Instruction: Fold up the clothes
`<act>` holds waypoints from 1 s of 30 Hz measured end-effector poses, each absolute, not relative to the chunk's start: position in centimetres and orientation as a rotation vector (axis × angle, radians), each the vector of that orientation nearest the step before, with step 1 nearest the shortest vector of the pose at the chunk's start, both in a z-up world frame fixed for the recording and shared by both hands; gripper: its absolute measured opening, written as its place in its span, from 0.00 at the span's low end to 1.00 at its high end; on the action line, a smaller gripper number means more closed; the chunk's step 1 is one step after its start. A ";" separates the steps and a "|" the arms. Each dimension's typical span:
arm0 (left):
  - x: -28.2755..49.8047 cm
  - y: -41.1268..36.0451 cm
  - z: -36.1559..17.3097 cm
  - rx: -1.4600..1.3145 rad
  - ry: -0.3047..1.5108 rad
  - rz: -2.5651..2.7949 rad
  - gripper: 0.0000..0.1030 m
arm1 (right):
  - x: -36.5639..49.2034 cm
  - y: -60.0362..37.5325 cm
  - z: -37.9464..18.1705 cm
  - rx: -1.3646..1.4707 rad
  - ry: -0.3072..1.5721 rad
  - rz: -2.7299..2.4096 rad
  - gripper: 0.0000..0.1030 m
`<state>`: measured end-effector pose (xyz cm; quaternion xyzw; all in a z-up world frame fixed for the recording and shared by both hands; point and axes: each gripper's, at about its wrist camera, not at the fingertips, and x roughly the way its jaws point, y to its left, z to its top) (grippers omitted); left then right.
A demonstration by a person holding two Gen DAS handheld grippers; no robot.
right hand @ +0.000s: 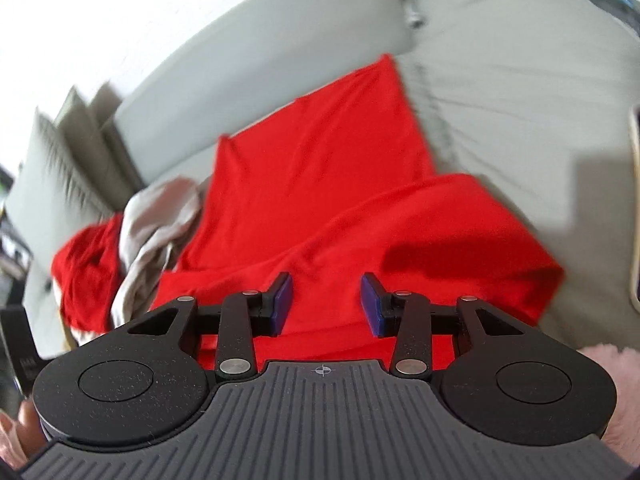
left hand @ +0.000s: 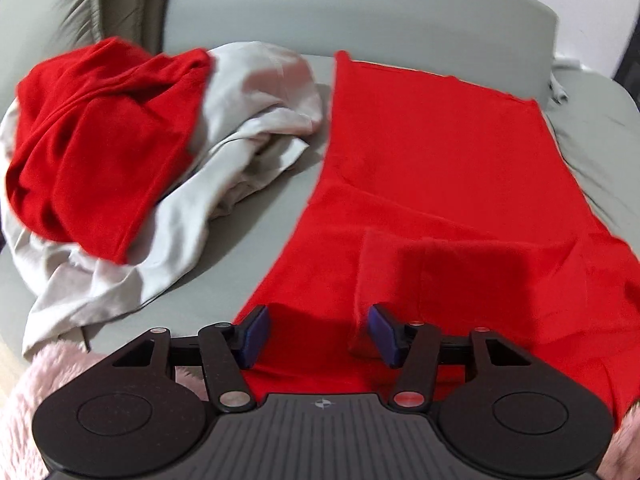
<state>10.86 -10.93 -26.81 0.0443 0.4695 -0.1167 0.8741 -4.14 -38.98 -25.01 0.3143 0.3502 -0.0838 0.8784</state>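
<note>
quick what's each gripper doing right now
Left gripper: open, empty, over the red shirt.
Right gripper: open, empty, over the same shirt.

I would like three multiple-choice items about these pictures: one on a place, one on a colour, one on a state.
1. Where does the crumpled pile of clothes lie, seen from the left wrist view?
A. left of the spread red garment
B. on top of it
C. right of it

2. What colours are in the pile?
A. blue and black
B. red and pale grey
C. green only

3. How is the left tool?
A. shut on the garment
B. open, holding nothing
C. out of view

Key: 1 A, the pile sits left of the spread red garment, on the grey sofa. 2 B, red cloth lies over pale grey cloth. 3 B, its blue pads stand apart.
</note>
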 end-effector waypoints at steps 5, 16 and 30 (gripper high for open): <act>10.5 -10.5 -26.6 0.036 0.965 -0.319 0.42 | -5.4 -41.9 -26.9 0.827 0.668 -0.171 0.44; 10.6 -11.1 -27.3 0.032 0.965 -0.350 0.12 | -4.6 -42.7 -28.5 0.921 0.654 -0.111 0.44; 9.7 -12.1 -26.9 0.097 0.936 -0.422 0.33 | -4.9 -42.6 -28.7 0.927 0.667 -0.118 0.45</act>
